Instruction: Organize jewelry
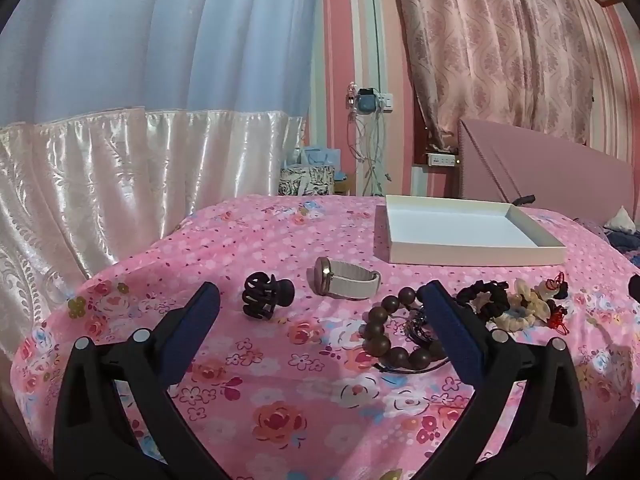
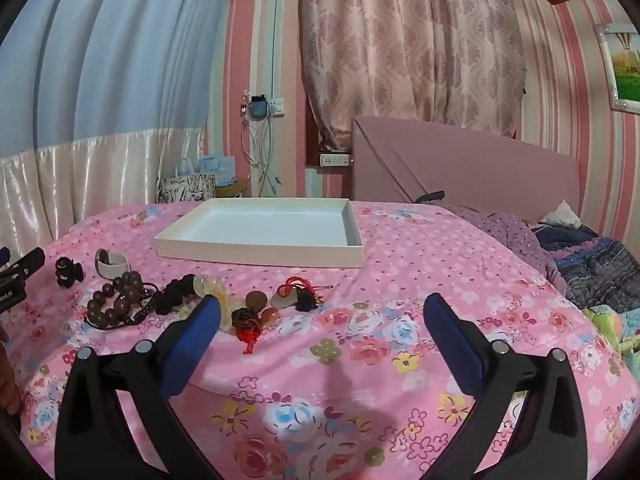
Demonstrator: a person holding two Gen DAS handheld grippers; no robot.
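Your left gripper [image 1: 320, 300] and right gripper [image 2: 322, 314] both gape wide and empty above the bedspread [image 2: 400, 320], the left's finger hiding part of the bead bracelet [image 1: 390, 332] before the white tray [image 1: 460, 236].

Left gripper [image 1: 320, 296] and right gripper [image 2: 322, 308] gape wide.

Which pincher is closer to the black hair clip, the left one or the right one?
Left. The left gripper hangs open just in front of the black hair clip. The right gripper is far off to its right, past the wooden beads.
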